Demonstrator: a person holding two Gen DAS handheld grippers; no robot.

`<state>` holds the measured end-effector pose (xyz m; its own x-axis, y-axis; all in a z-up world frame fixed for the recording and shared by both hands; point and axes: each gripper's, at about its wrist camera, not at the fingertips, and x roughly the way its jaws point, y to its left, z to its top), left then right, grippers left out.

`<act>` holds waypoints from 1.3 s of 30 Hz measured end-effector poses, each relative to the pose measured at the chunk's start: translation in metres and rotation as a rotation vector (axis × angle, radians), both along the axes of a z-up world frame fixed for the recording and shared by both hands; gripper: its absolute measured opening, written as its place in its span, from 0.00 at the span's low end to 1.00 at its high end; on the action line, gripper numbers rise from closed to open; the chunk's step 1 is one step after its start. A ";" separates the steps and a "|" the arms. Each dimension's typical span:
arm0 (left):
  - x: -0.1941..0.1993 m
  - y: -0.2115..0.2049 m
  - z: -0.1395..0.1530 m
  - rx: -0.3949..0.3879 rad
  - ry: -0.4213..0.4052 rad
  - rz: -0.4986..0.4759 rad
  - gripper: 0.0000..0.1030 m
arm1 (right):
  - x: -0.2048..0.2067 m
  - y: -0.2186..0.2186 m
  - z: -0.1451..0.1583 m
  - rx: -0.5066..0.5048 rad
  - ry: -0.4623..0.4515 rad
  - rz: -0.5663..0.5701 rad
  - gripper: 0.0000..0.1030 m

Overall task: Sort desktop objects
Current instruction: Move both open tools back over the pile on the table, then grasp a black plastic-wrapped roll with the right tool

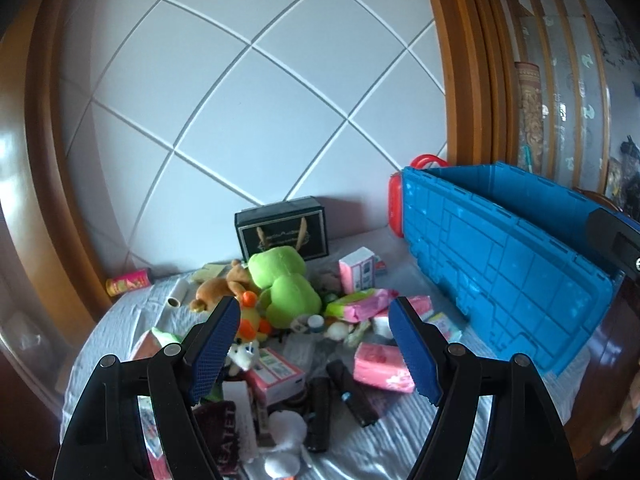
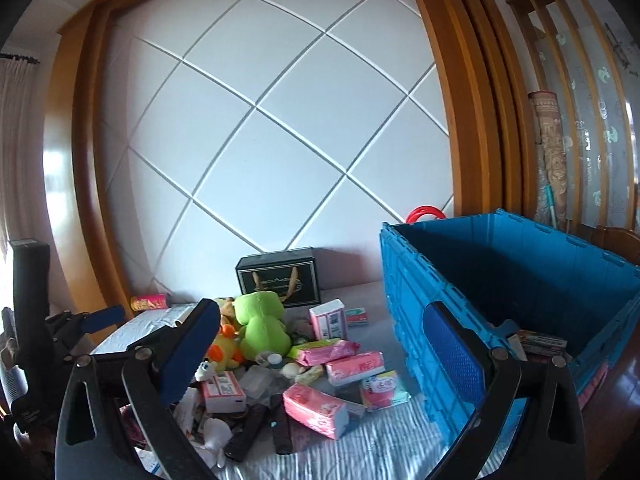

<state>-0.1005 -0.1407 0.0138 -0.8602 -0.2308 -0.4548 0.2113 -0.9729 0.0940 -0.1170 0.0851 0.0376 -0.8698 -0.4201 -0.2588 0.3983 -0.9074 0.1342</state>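
A pile of small things lies on the grey cloth [image 1: 400, 432]: a green plush [image 1: 286, 284] [image 2: 260, 324], a brown plush [image 1: 218, 286], an orange-yellow plush [image 1: 250, 322], pink tissue packs [image 1: 382, 366] [image 2: 316, 404], pink boxes [image 1: 276, 374] and black remotes [image 1: 318, 412]. My left gripper [image 1: 316, 344] hangs open above the near part of the pile, holding nothing. In the right wrist view my right gripper [image 2: 320, 354] is open and empty too, its right finger in front of the blue crate [image 2: 500, 280]. That view also shows the left gripper's body [image 2: 32, 340] at the far left.
The blue crate [image 1: 500, 264] stands on the right with a few boxes [image 2: 540, 342] inside. A black gift box [image 1: 282, 230] stands against the padded wall. A red can [image 1: 128, 281] and a white roll [image 1: 178, 292] lie at the left. A hand [image 1: 628, 412] shows at the right edge.
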 end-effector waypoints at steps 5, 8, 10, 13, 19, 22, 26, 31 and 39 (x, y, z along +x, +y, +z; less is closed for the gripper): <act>-0.002 -0.028 -0.013 0.001 -0.035 0.097 0.75 | -0.025 -0.013 -0.026 -0.041 -0.109 0.125 1.00; -0.005 -0.035 -0.026 0.002 -0.063 0.130 0.75 | -0.037 -0.026 -0.042 0.025 -0.110 0.169 1.00; -0.008 -0.035 -0.036 0.008 -0.079 0.141 0.75 | -0.049 -0.034 -0.057 0.097 -0.126 0.219 1.00; -0.016 -0.033 -0.056 0.018 -0.108 0.147 0.75 | -0.068 -0.044 -0.085 0.177 -0.185 0.268 1.00; -0.044 -0.025 -0.121 0.035 -0.229 0.135 0.75 | -0.099 -0.060 -0.152 0.312 -0.317 0.376 1.00; -0.060 -0.024 -0.163 0.072 -0.319 0.124 0.75 | -0.107 -0.071 -0.189 0.350 -0.390 0.448 1.00; -0.080 -0.024 -0.210 0.110 -0.422 0.097 0.75 | -0.118 -0.083 -0.237 0.382 -0.478 0.499 1.00; -0.103 -0.025 -0.252 0.135 -0.510 0.063 0.74 | -0.129 -0.089 -0.265 0.384 -0.550 0.519 1.00; -0.133 -0.029 -0.286 0.119 -0.572 -0.005 0.74 | -0.142 -0.092 -0.287 0.400 -0.611 0.473 1.00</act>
